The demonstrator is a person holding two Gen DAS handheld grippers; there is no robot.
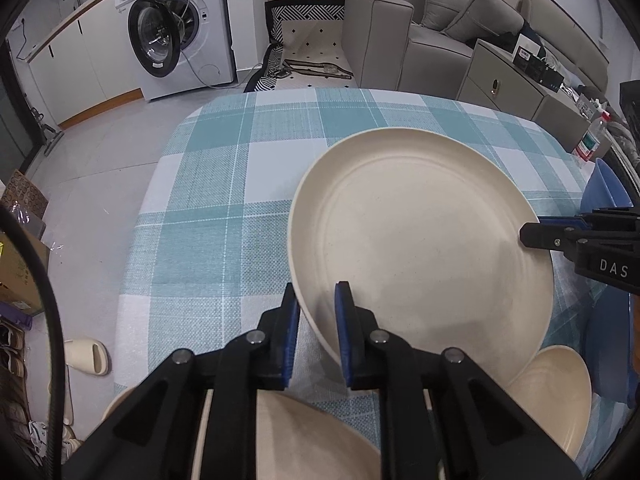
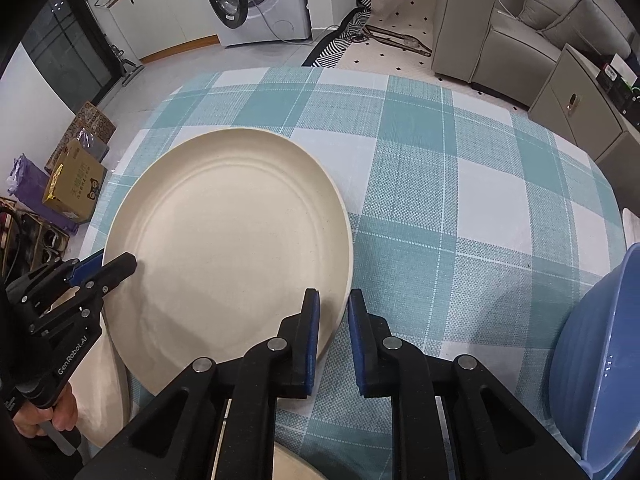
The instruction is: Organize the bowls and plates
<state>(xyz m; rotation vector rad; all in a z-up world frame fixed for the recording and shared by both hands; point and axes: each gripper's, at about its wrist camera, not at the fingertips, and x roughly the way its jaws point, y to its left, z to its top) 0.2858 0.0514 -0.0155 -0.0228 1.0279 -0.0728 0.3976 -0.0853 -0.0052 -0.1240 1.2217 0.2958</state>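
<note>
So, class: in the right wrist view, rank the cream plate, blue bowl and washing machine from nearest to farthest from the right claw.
1. Cream plate: its rim sits in the right claw.
2. Blue bowl: at the right edge.
3. Washing machine: across the floor, top of view.

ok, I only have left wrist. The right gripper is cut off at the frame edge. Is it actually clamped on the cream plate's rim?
Observer: Yes. The right gripper is shut on the rim of the cream plate, one pad inside, one outside.
Operator: And the blue thing behind it?
Observer: A blue bowl, to the plate's right over the checked tablecloth, apart from the plate.
Operator: What's behind my camera?
Observer: A hand gripping the handle of the left gripper.
</note>
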